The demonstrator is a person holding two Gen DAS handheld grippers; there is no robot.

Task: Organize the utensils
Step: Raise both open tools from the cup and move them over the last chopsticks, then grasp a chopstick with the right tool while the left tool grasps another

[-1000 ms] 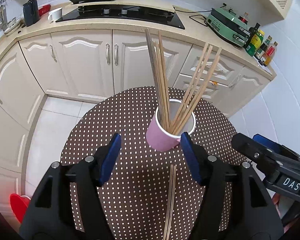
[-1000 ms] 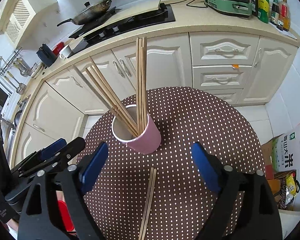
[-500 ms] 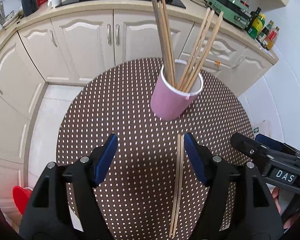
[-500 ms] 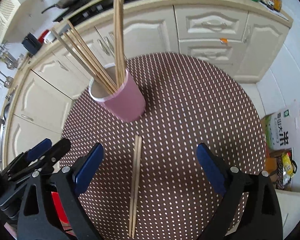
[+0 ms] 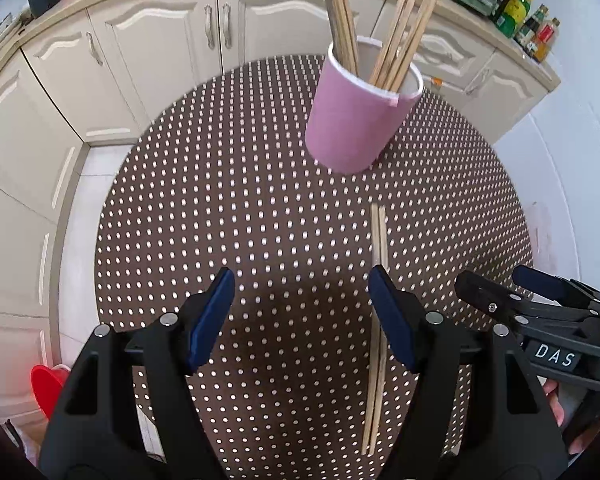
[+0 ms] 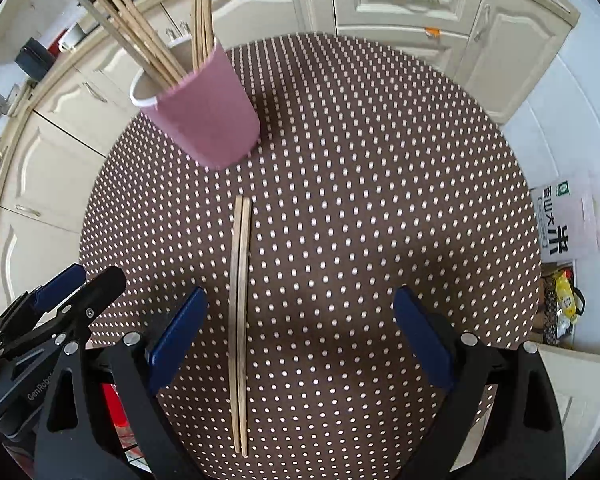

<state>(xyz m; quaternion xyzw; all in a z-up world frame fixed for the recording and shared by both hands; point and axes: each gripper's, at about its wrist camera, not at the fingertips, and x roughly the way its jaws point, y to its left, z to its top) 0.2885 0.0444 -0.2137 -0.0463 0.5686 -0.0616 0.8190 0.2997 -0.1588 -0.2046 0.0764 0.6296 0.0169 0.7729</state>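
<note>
A pink cup [image 5: 356,120] [image 6: 204,116] stands on the round brown dotted table [image 5: 240,220] [image 6: 380,160] and holds several wooden chopsticks [image 5: 404,20] [image 6: 140,36]. A pair of chopsticks [image 5: 378,280] [image 6: 240,300] lies flat on the table in front of the cup. My left gripper [image 5: 300,312] is open and empty above the table, the pair running under its right finger. My right gripper [image 6: 300,328] is open and empty, the pair lying just inside its left finger. Each gripper shows at the edge of the other's view.
Cream kitchen cabinets [image 5: 160,40] and a countertop with bottles [image 5: 528,20] stand behind the table. A red object [image 5: 48,388] lies on the floor at left. A rice bag [image 6: 564,216] and a box [image 6: 572,384] sit on the floor at right.
Both grippers have pulled back and tilted down from the cup. The cup now sits farther up in both views and the whole loose pair of chopsticks shows.
</note>
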